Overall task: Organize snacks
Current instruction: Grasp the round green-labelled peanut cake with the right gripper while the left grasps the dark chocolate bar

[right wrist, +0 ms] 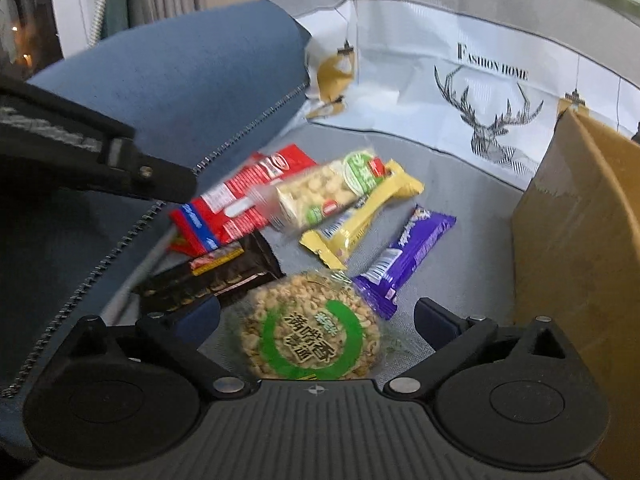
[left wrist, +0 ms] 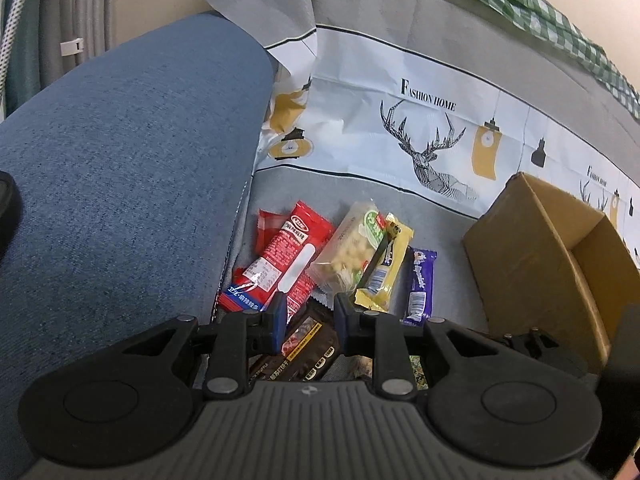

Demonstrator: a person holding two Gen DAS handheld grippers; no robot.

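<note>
Round peanut snack (right wrist: 310,330) lies between your wide right gripper (right wrist: 316,316) jaws, untouched. Left gripper (left wrist: 308,312) narrow, empty, over dark packet (left wrist: 308,340). Cardboard box (right wrist: 576,240) wall crowds right; blue cushion (left wrist: 120,160) left.

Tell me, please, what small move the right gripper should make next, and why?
Probably ease the right gripper down and close it on the round peanut cake: its jaws stand wide with the pack between them, untouched, and the cardboard box waits just to the right.
</note>
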